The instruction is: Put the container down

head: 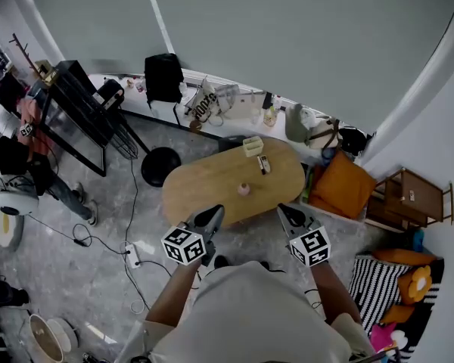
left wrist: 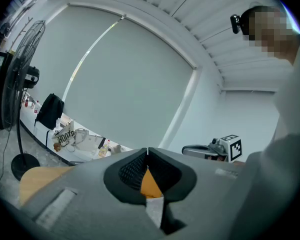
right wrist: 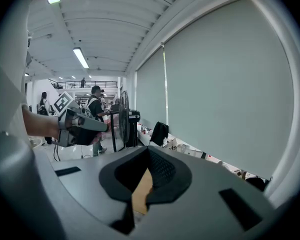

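The left tool [head: 213, 216] is held with its jaws pressed together, and nothing is seen between them in the left gripper view. The right tool [head: 288, 213] is likewise closed on nothing, as the right gripper view shows. Both are held low, close to the person's body and just short of the near edge of the oval wooden counter [head: 204, 181].

A pale rectangular container [head: 253, 146] stands at the far edge of that counter, well apart from both tools. A small dark object [head: 263, 165] lies just in front of it, and a small pink object [head: 244, 189] sits nearer the middle.

As nothing is carried, the putting-down is judged to be either finished or not yet begun. If this container is the one meant, it is already at rest. Should it have to be taken up first, a reach across the counter would be called for. The jaws would have to be parted beforehand, and the pink and dark objects passed without being knocked.
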Tool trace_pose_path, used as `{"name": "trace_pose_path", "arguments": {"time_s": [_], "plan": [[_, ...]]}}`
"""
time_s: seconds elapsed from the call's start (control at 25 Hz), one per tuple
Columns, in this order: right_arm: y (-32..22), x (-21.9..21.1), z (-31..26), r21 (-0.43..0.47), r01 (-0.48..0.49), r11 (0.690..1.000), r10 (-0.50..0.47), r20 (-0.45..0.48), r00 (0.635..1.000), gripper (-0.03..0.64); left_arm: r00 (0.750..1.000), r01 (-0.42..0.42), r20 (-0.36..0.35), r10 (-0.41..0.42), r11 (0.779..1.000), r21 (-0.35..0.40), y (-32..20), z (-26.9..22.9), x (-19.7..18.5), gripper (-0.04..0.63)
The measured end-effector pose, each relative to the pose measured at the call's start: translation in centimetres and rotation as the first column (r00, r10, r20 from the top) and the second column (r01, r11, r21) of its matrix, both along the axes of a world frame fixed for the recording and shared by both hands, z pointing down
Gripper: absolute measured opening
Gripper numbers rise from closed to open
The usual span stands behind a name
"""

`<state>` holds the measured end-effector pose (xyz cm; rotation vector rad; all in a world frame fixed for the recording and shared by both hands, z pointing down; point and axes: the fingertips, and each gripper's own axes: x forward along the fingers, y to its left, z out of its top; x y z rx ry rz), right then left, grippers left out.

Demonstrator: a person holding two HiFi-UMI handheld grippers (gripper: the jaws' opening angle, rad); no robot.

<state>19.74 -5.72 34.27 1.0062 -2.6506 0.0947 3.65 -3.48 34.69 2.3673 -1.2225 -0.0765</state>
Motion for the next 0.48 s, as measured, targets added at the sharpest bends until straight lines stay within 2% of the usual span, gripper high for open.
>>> {"name": "trace_pose_path", "arguments": {"time_s": [0.48], "plan": [[-0.21,1.02,-0.06,0.014,-0.029,0.999,0.029,-0.008,1.0,0.003,1.0,-0.009,-0.007,0.009,1.0,0.005,-0.16,0.3,0.2,0.025]]}}
